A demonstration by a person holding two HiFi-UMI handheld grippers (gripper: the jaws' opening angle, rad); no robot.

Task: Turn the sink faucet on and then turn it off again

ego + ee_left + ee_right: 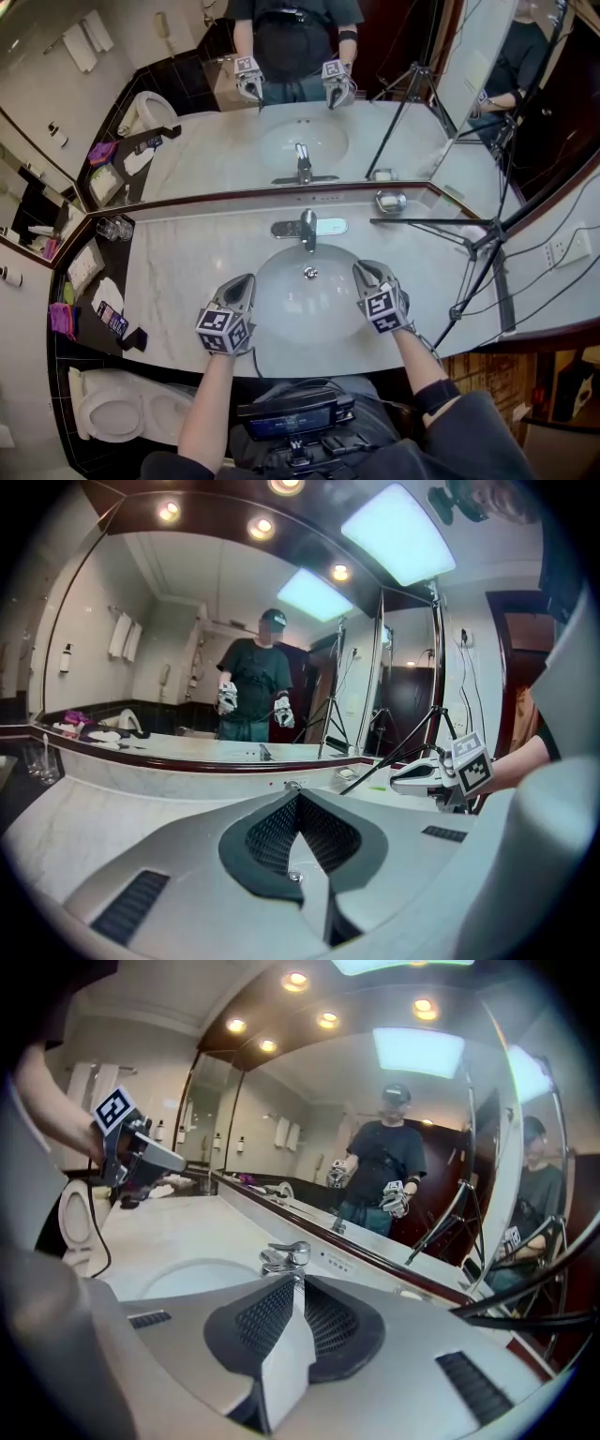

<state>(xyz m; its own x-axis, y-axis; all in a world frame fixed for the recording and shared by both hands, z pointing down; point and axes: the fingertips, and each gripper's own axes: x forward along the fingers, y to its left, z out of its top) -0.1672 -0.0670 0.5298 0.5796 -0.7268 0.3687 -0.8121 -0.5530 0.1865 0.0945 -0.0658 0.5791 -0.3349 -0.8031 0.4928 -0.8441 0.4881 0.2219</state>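
Head view: faucet [307, 229] spout lengthwise from mirror [216, 150] toward basin [281, 305]

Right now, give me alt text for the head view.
From above, a person holds the left gripper and right gripper over a white sink, both pointing toward the faucet, touching nothing. A mirror behind reflects them.
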